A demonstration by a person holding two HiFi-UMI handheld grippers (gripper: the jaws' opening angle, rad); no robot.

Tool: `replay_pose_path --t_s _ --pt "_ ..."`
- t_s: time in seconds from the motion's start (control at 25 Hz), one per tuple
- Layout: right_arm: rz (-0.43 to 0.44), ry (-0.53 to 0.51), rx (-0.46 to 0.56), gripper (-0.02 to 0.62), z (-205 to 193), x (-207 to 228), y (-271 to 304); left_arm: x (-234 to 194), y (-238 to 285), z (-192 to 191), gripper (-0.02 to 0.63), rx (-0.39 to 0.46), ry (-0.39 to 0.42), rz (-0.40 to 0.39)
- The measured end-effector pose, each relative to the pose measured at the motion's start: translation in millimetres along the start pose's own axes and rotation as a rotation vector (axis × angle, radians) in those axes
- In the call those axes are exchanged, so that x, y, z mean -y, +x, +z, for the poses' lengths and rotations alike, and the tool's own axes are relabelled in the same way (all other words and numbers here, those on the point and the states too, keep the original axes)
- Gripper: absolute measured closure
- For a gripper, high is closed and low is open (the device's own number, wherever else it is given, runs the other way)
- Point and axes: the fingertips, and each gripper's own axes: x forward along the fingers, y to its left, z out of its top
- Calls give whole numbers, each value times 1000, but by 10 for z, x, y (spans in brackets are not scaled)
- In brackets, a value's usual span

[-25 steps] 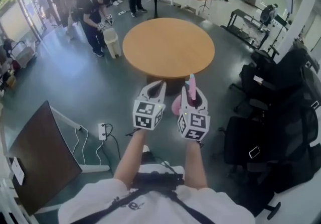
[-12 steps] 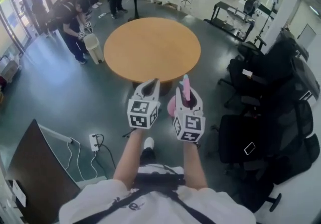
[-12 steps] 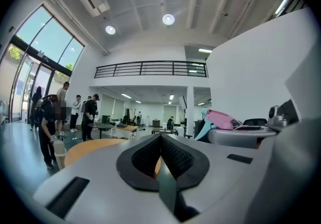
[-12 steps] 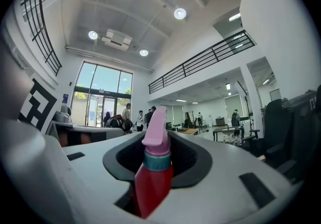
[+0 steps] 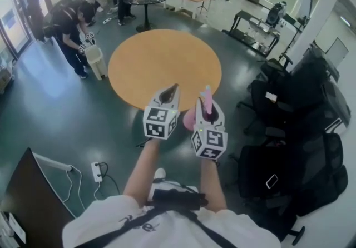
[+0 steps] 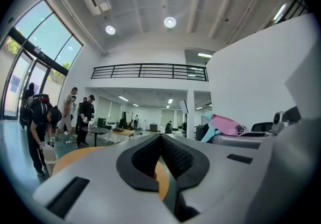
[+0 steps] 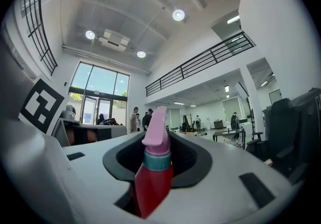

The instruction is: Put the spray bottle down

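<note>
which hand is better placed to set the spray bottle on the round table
Right: the right tongs grip the spray bottle near the round table; the left tongs are shut and empty.

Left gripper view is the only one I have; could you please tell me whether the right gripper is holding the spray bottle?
Observer: Yes, the right gripper is shut on the spray bottle, which stands upright between its jaws, pink nozzle on top.
Operator: Thank you. Where is the table relative to the grippers?
Observer: In the head view the round table lies directly ahead of the left gripper and the right one.
</note>
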Motion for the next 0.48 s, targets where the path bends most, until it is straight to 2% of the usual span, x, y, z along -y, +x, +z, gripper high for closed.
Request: replay_pose_path --t_s 0.24,0.48 --pt "-46 15 3 453 -5 -2 511 -377 278 -96 592 -28 -20 -5" --pt "-17 3 -3 451 -76 -189 874 -683 455 -276 592 -54 -58 9"
